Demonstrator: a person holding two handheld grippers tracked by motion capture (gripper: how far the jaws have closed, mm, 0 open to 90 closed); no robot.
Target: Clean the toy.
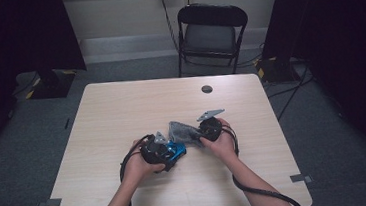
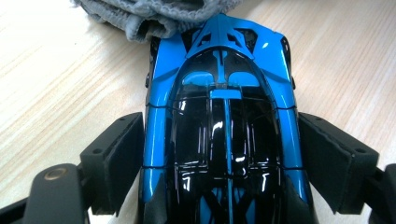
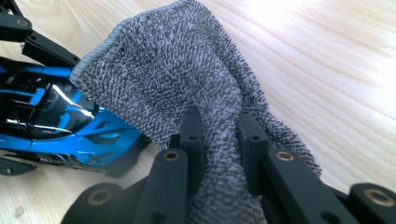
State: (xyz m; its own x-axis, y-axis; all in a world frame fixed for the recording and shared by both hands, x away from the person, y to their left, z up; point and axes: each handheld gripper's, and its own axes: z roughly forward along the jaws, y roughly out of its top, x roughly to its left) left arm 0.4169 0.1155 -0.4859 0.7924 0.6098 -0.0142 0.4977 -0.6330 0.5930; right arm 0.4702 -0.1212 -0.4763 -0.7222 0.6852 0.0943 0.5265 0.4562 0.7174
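A glossy blue and black toy car (image 1: 176, 152) rests on the wooden table (image 1: 121, 108) near the middle front. My left gripper (image 1: 169, 155) is shut on it; the left gripper view has the car (image 2: 224, 116) between both pads (image 2: 123, 154), which press its flanks. A grey terry cloth (image 1: 181, 131) lies bunched against the car's nose. My right gripper (image 1: 197, 134) is shut on that cloth; in the right gripper view the cloth (image 3: 173, 70) is pinched between the fingers (image 3: 191, 130) and drapes toward the car (image 3: 51, 116).
A small black round cap (image 1: 207, 89) sits in the tabletop toward the far side. A black folding chair (image 1: 210, 33) stands beyond the table. Cables run across the floor on the right. Tape marks (image 1: 53, 202) sit at the near corners.
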